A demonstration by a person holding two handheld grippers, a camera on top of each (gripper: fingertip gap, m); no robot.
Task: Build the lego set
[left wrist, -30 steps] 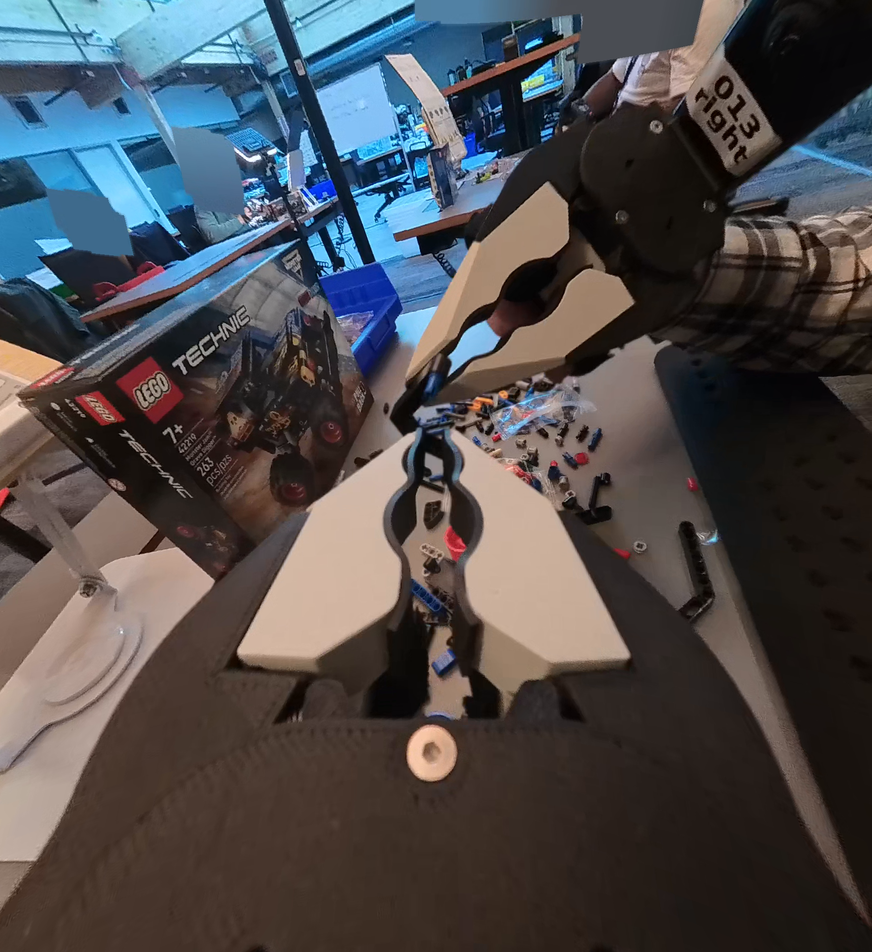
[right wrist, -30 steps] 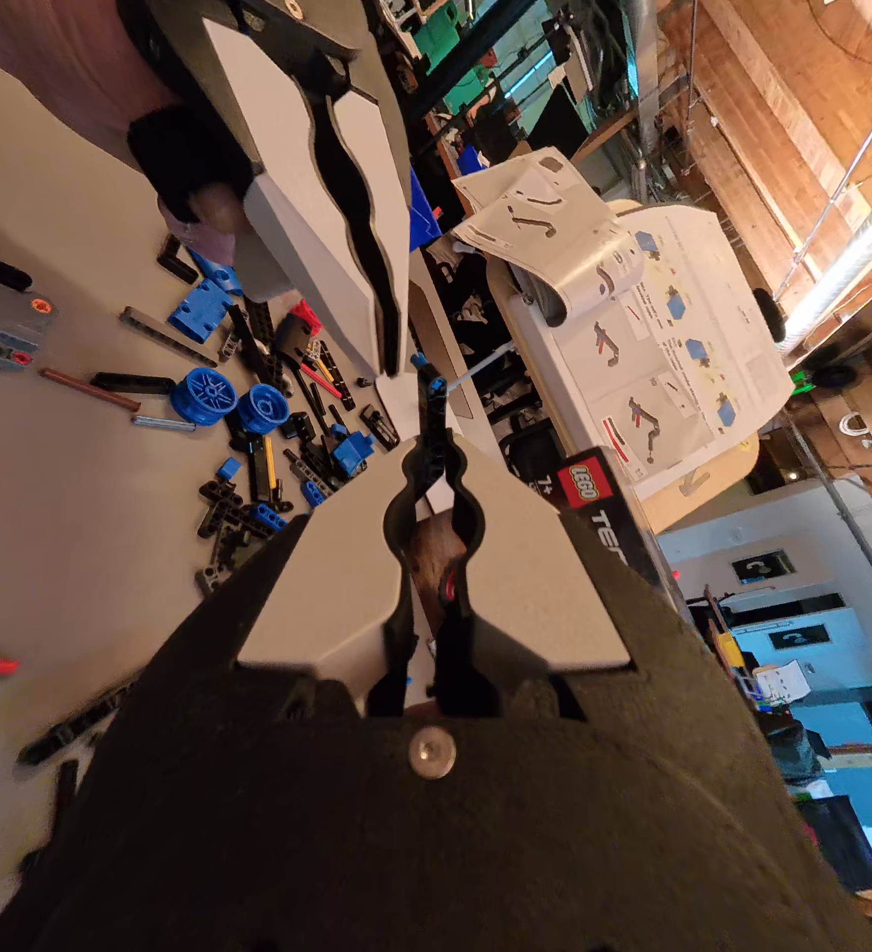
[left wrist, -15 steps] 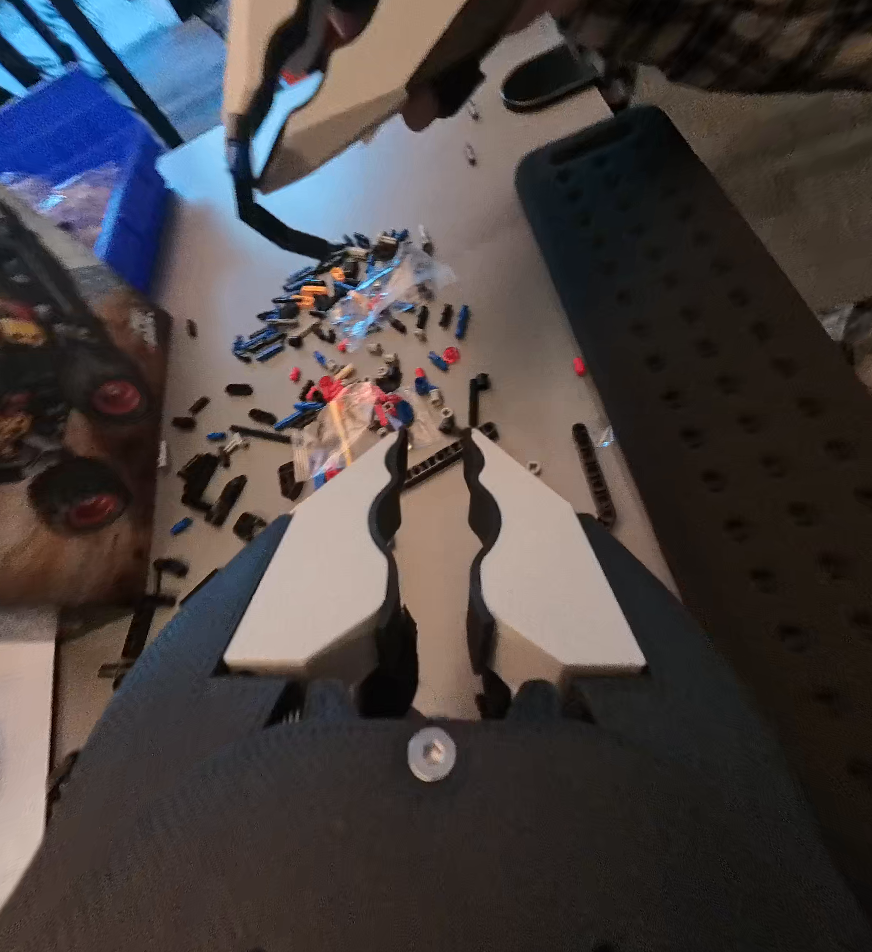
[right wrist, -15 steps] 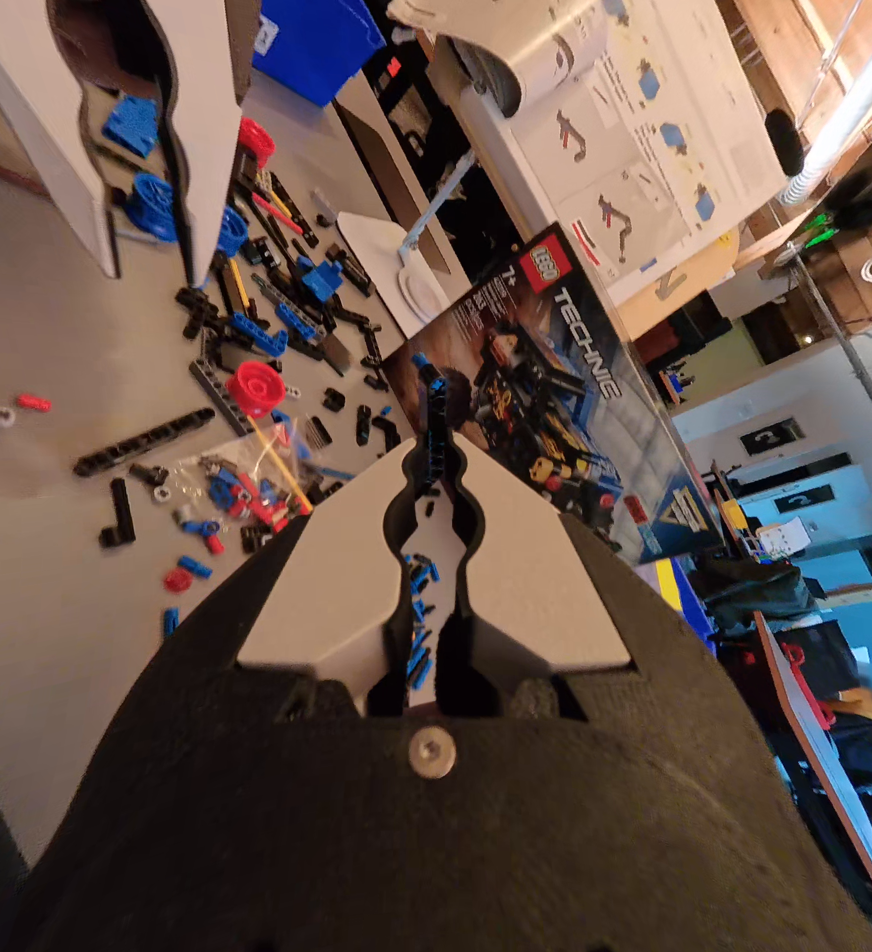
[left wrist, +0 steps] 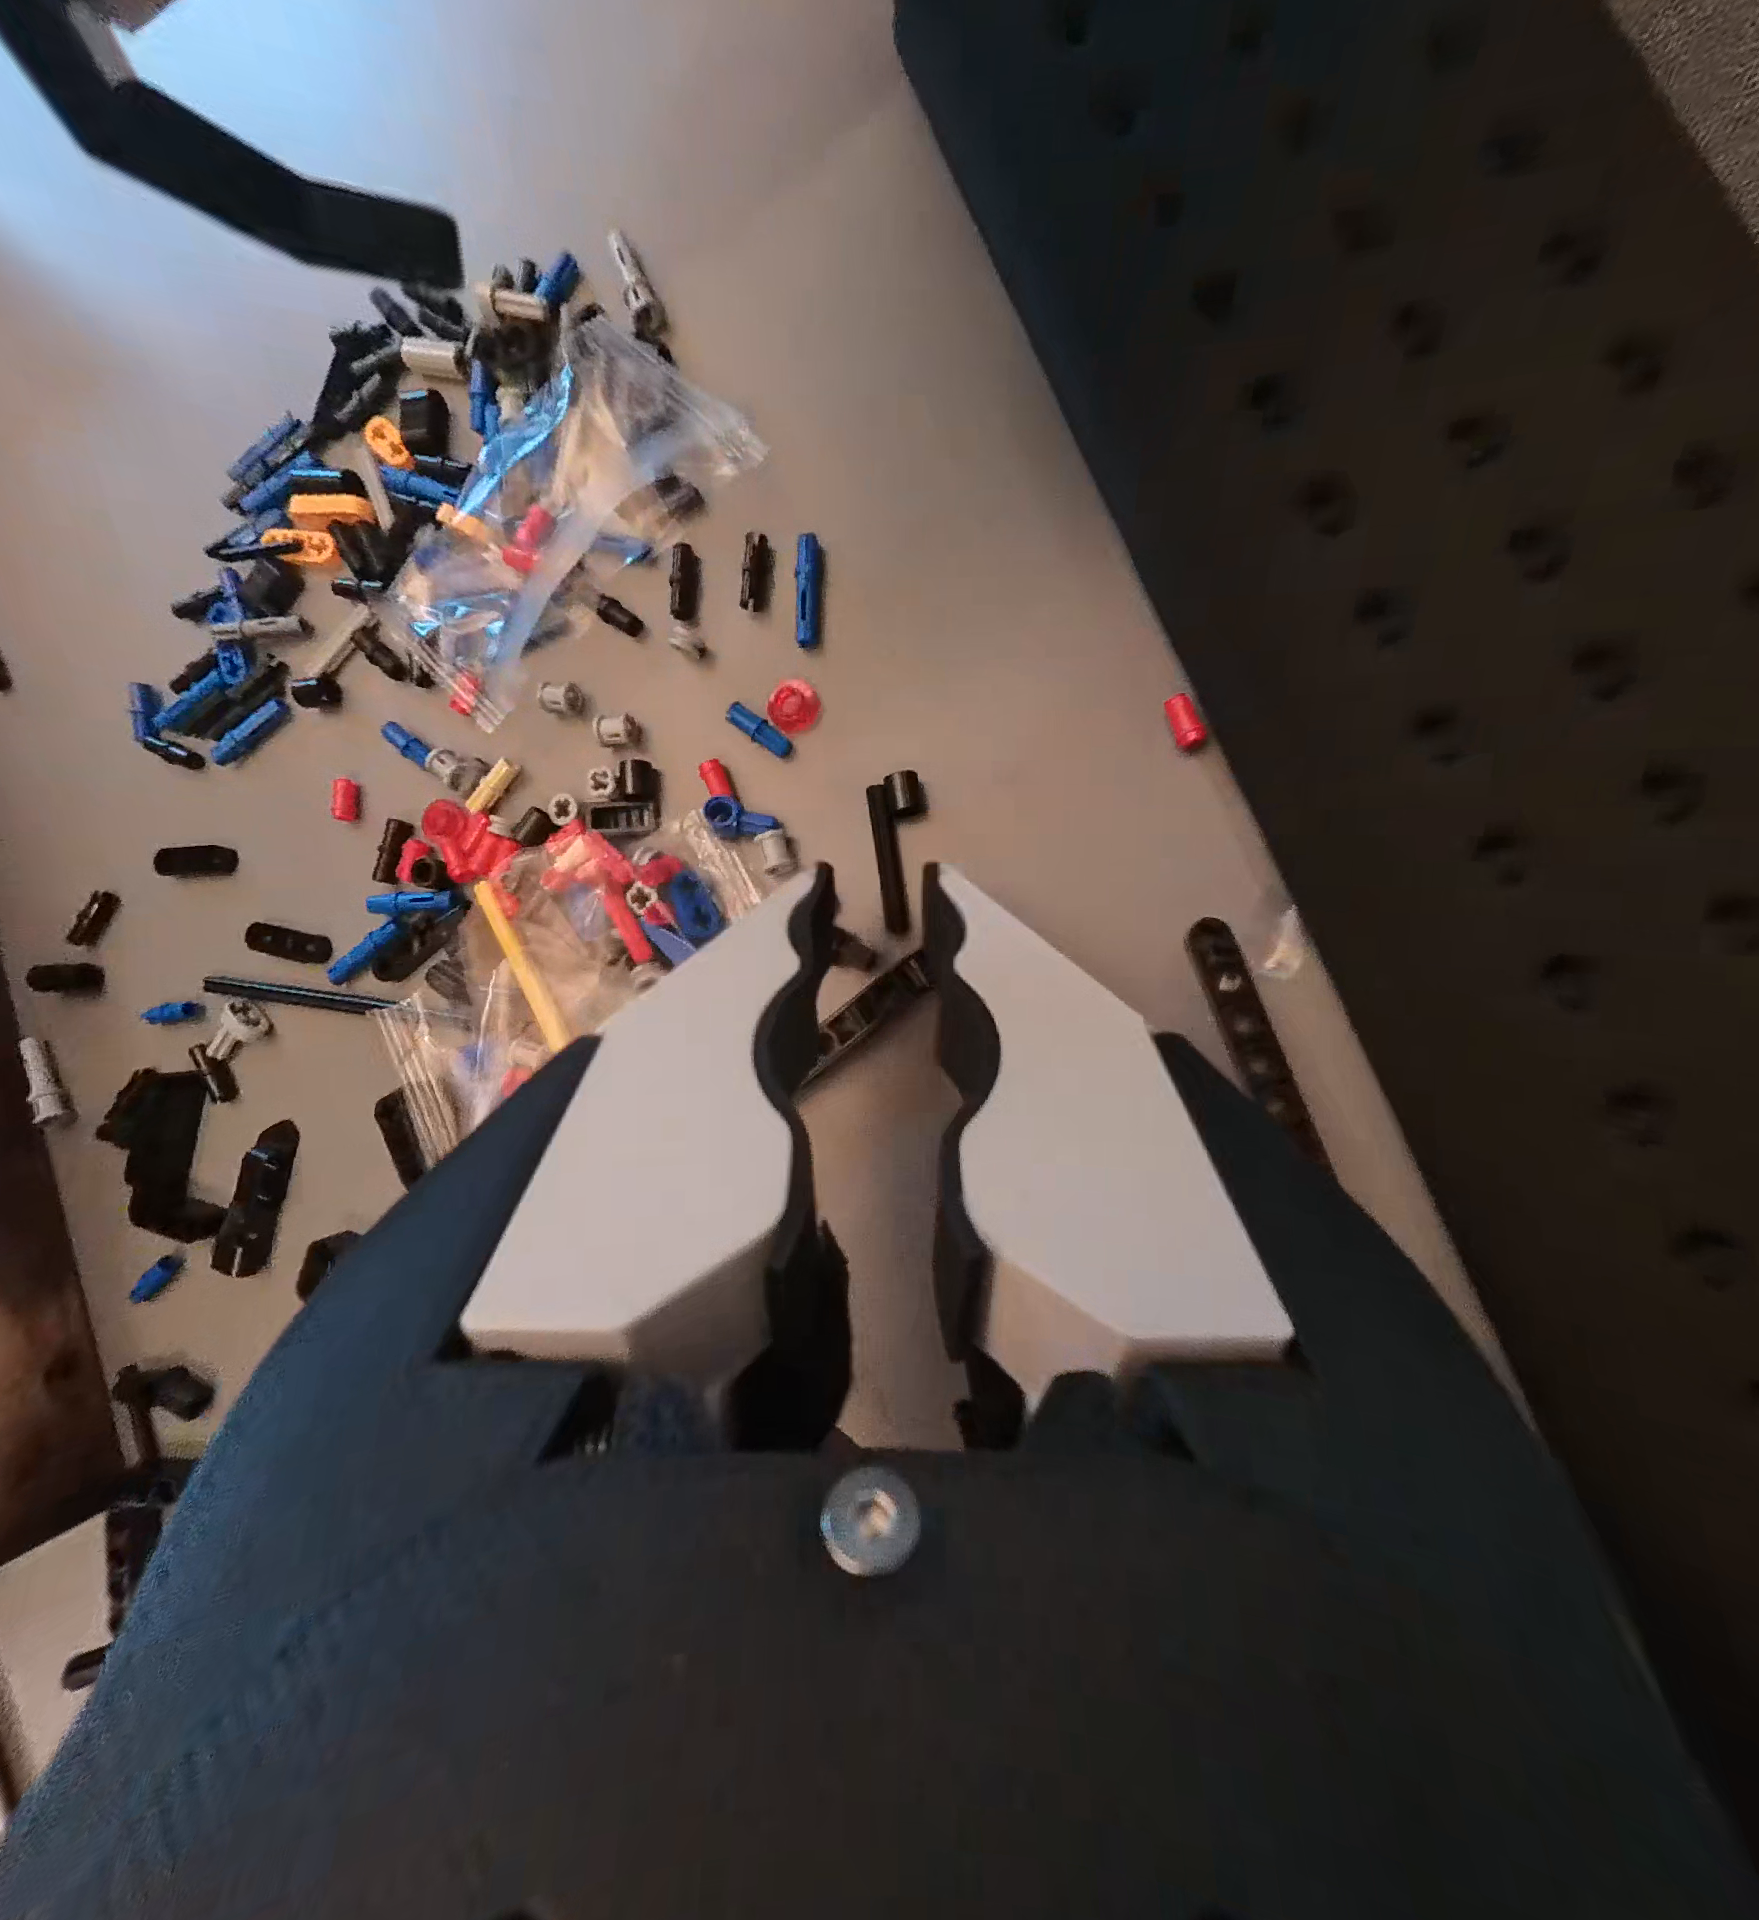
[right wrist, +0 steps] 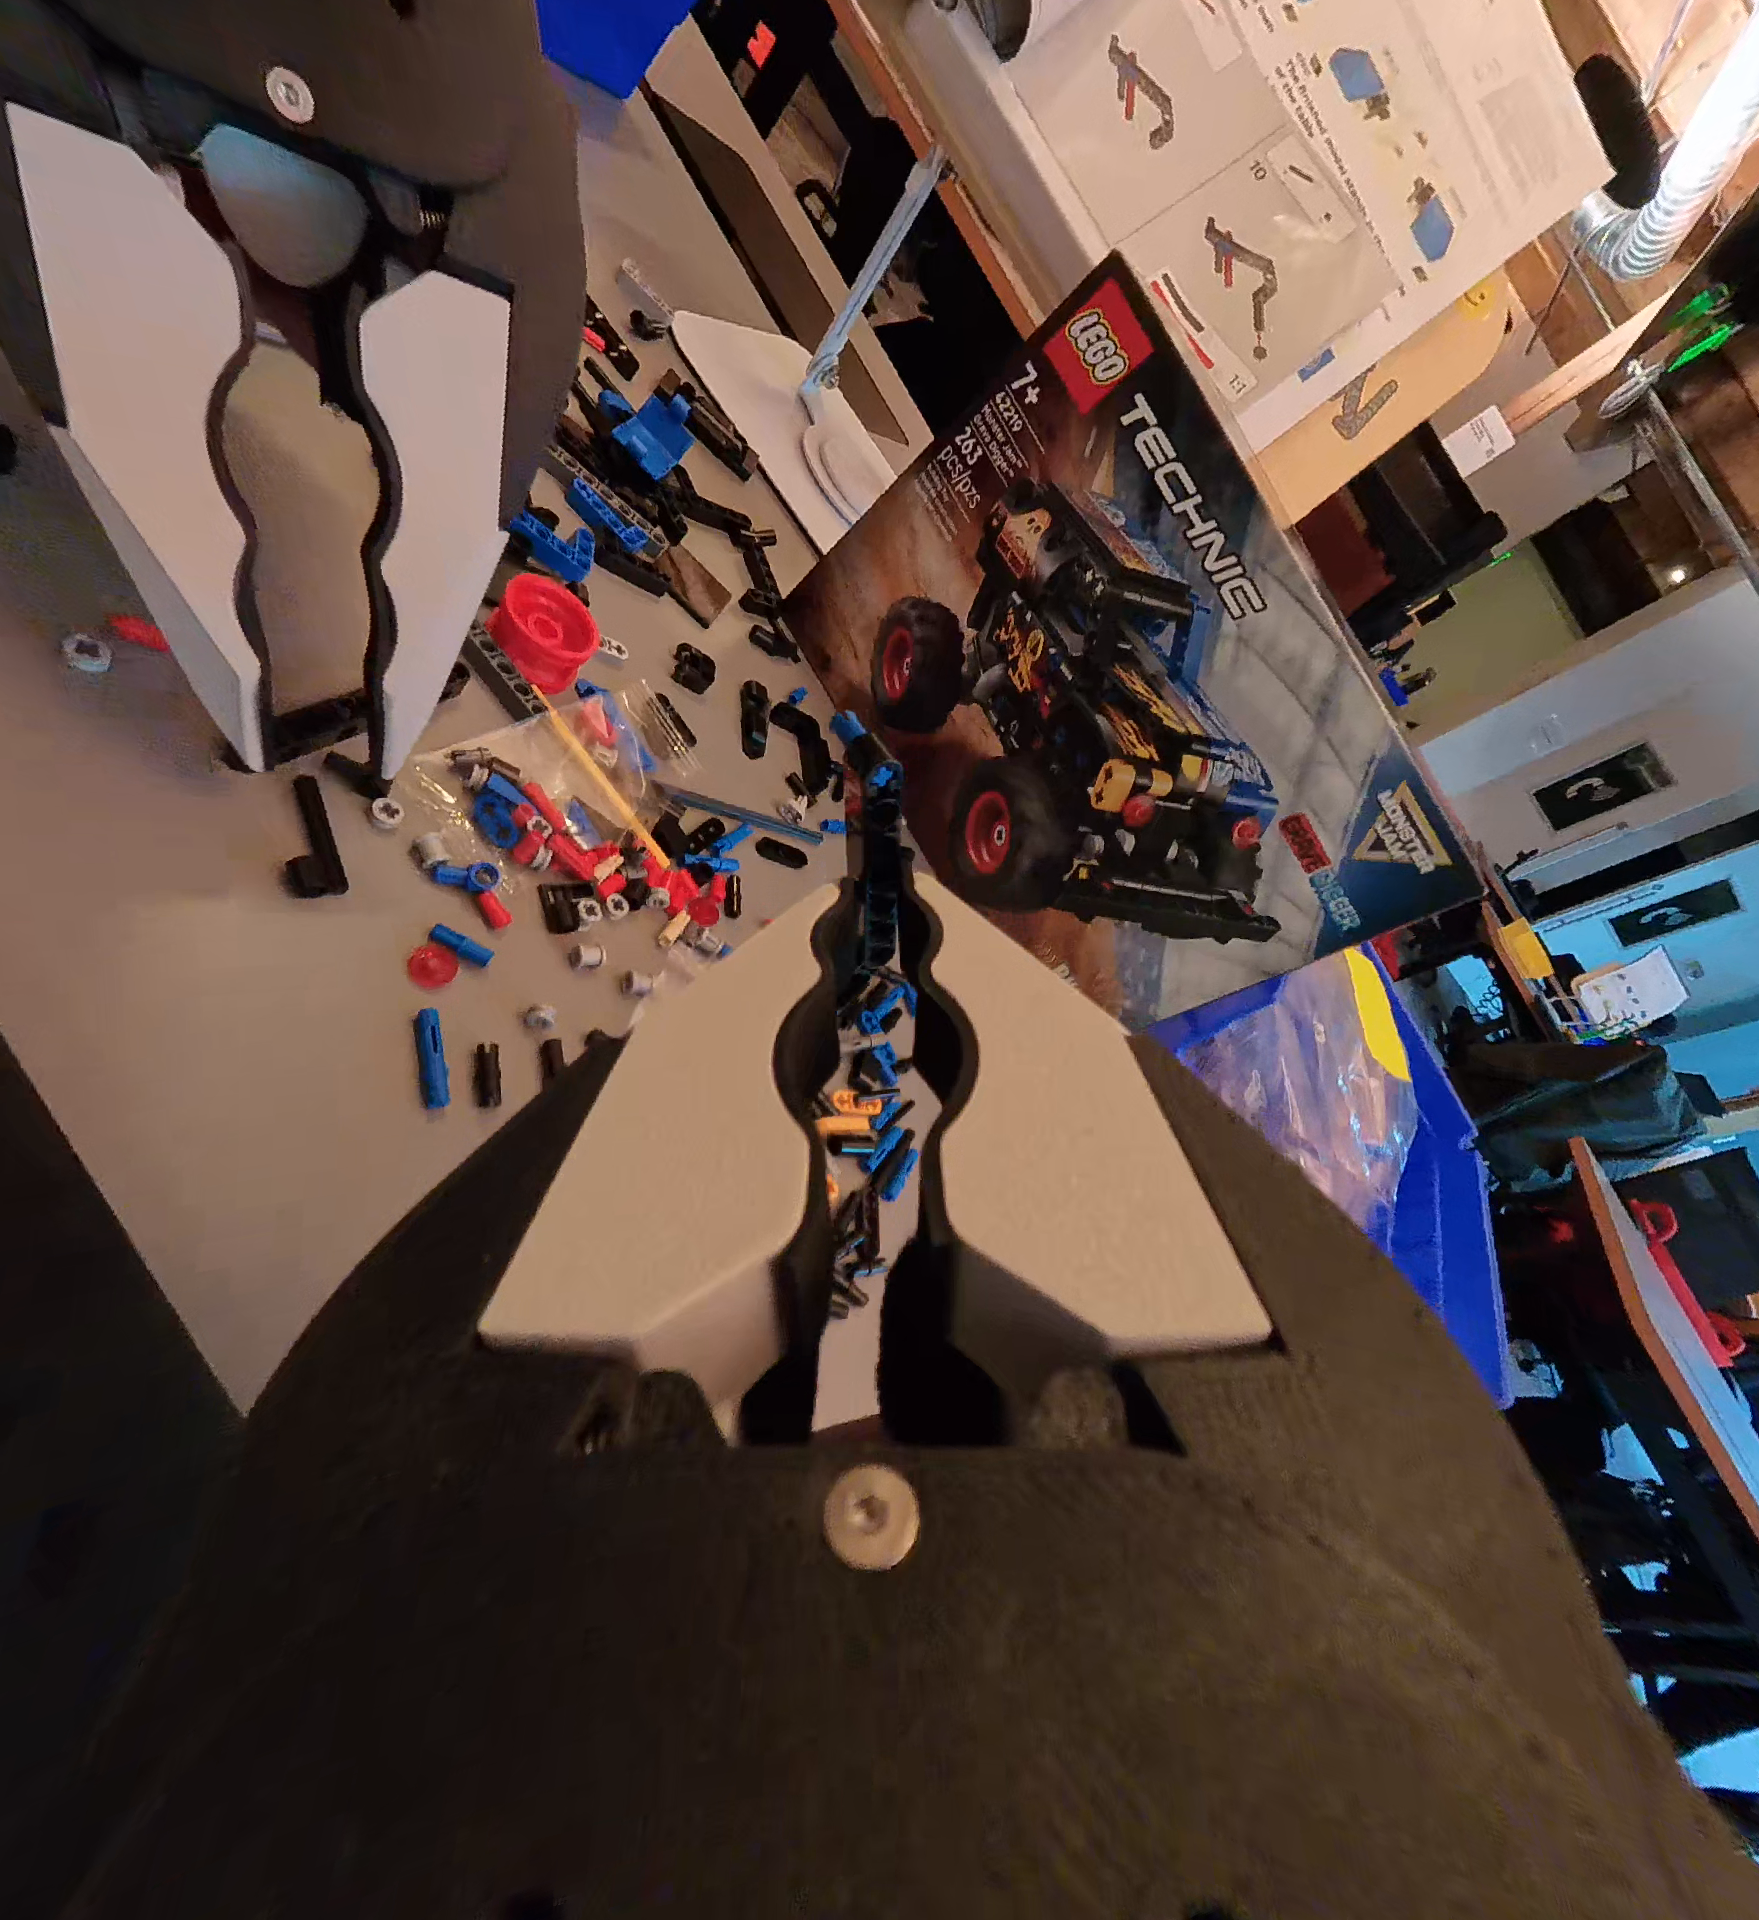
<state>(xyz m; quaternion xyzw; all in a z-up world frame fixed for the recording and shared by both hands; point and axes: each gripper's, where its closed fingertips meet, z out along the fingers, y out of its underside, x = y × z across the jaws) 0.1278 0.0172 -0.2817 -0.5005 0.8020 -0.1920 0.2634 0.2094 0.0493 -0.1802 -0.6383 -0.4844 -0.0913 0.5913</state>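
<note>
My left gripper (left wrist: pixel 880 883) is open and empty, low over the grey table (left wrist: pixel 958 520). A black beam (left wrist: pixel 870 1013) lies on the table between its fingers, and a black L-shaped piece (left wrist: pixel 894 831) lies just ahead. My right gripper (right wrist: pixel 880 899) is shut on a black bent beam with blue pins (right wrist: pixel 880 821), held in the air. That beam's end shows in the left wrist view (left wrist: pixel 251 187) at the top left. The right wrist view shows the left gripper (right wrist: pixel 319 748) straddling the black beam (right wrist: pixel 319 717).
Loose pins, connectors and clear bags (left wrist: pixel 584 488) cover the table. A red wheel hub (right wrist: pixel 542 634) lies near the left gripper. The set's box (right wrist: pixel 1114 675), a blue bin (right wrist: pixel 1353 1122) and the instruction booklet (right wrist: pixel 1322 156) stand beyond. A black perforated mat (left wrist: pixel 1477 623) borders the table. Some 15 cm of space lies between my two pairs of fingers. The right gripper is farther from the red wheel hub (right wrist: pixel 542 634), some 15 cm, than the left, some 9 cm.
My left gripper has let go of the bent beam, opened and dropped down to the table over the loose parts. My right gripper has kept the beam and drawn away from the left one.
</note>
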